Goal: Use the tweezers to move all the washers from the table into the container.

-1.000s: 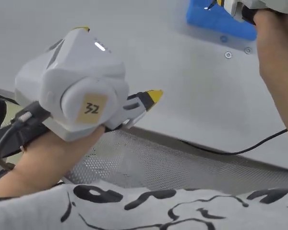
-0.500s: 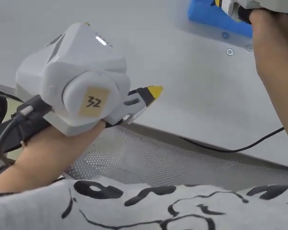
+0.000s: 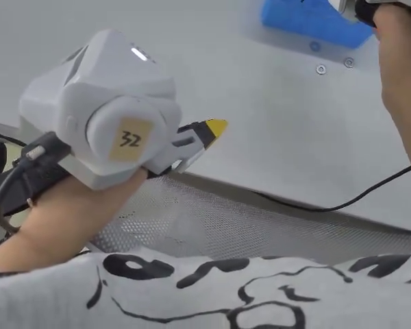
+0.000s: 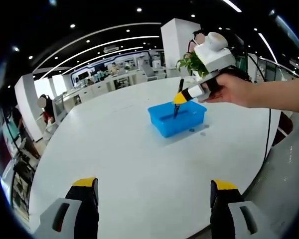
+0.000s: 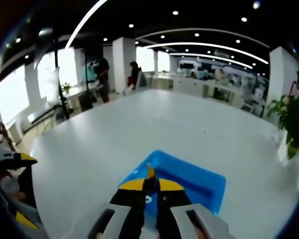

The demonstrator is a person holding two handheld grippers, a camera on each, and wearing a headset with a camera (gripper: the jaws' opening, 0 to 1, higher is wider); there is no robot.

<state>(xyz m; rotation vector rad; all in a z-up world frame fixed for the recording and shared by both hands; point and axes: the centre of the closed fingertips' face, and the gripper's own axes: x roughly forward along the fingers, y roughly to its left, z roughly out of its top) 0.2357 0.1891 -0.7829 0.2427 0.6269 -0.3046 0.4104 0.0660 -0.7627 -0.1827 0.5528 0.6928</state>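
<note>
The blue container (image 4: 177,118) stands far out on the white table (image 4: 129,164); its near corner shows in the head view (image 3: 308,20). Two washers (image 3: 320,69) (image 3: 349,62) lie on the table just in front of it. My right gripper (image 4: 181,98) is shut on the dark tweezers (image 4: 177,102), which point down into the container. In the right gripper view my right gripper (image 5: 150,185) has its jaws closed together on the tweezers (image 5: 150,172) above the container (image 5: 194,181). My left gripper (image 4: 154,184) hovers open and holds nothing near the table's front edge (image 3: 216,128).
A black cable (image 3: 342,203) runs along the table's near edge on the right. Below that edge is a perforated metal panel (image 3: 212,229). A potted plant (image 4: 192,63) stands behind the right gripper. People and desks are far off.
The head view has shifted slightly, so the container and washers sit a little higher and further left. My left gripper stays open in about the same spot. The right hand stays over the container.
</note>
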